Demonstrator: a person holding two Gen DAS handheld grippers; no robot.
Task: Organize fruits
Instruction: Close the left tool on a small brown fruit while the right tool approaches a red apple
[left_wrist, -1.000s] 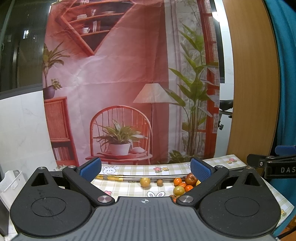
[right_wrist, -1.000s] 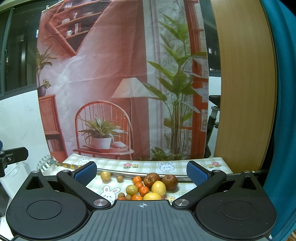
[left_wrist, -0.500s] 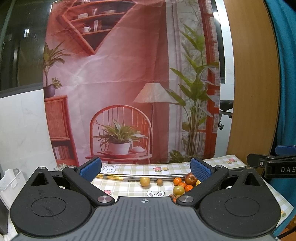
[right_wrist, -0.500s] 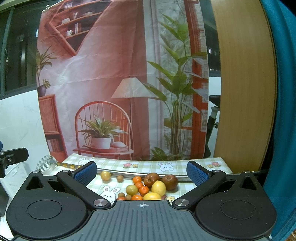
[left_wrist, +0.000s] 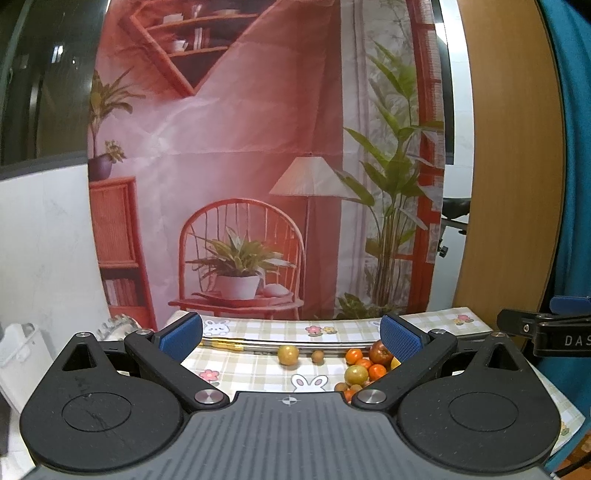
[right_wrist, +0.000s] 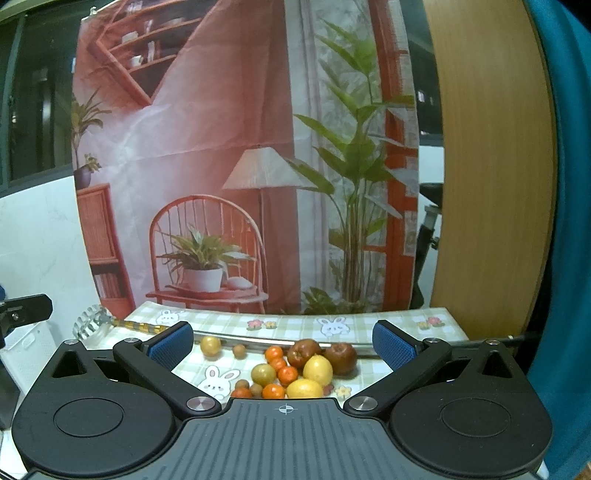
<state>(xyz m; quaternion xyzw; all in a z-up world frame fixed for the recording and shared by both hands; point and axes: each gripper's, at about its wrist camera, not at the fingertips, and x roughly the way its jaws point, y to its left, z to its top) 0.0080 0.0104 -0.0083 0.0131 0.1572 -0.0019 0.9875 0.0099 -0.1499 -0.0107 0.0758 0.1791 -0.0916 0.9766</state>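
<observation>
A cluster of fruit lies on a checked bunny tablecloth (right_wrist: 295, 325): two dark red apples (right_wrist: 340, 357), two yellow lemons (right_wrist: 317, 369), several small oranges (right_wrist: 287, 374), a green-yellow fruit (right_wrist: 263, 373) and small brown round ones (right_wrist: 239, 350). One yellowish fruit (right_wrist: 210, 345) sits apart on the left. My right gripper (right_wrist: 282, 341) hovers open in front of the cluster, holding nothing. In the left wrist view the same fruits (left_wrist: 356, 374) lie toward the right. My left gripper (left_wrist: 291, 338) is open and empty too, with the lone yellowish fruit (left_wrist: 288, 355) between its fingers' line of sight.
A long metal rod with a gold handle (right_wrist: 140, 326) lies across the cloth behind the fruit. A printed backdrop (right_wrist: 240, 166) hangs at the table's far edge, a wooden panel (right_wrist: 491, 184) to its right. A white bin (left_wrist: 18, 347) stands at left.
</observation>
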